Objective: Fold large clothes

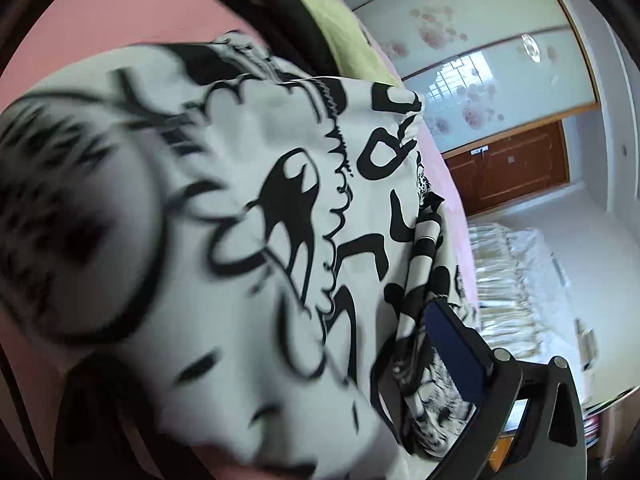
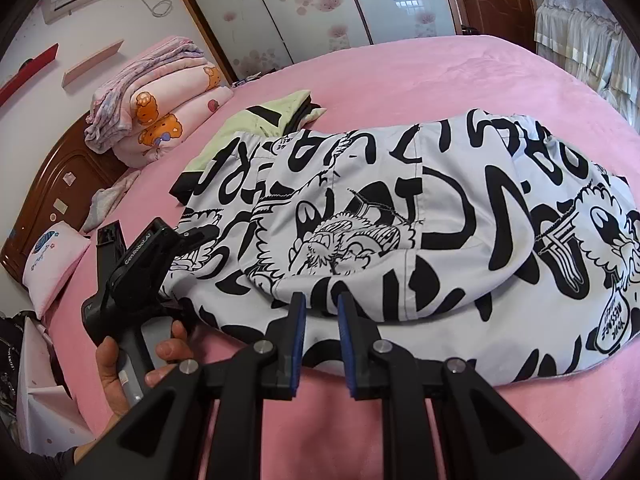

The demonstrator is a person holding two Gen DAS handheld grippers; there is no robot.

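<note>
On the pink bed (image 2: pixel 400 60), my left gripper (image 2: pixel 192 240) clamps the printed garment (image 2: pixel 400 208); my right gripper (image 2: pixel 322 320) hovers parted.

The right gripper (image 2: pixel 322 314) is showing matte black plastic fingers (image 2: pixel 294 344) faced with blue pads and joined by round silver screws. The left gripper (image 2: pixel 168 248) is wearing the same black shell with pale lettering, and a bare-skinned left hand (image 2: pixel 120 372) is showing beside it.
</note>
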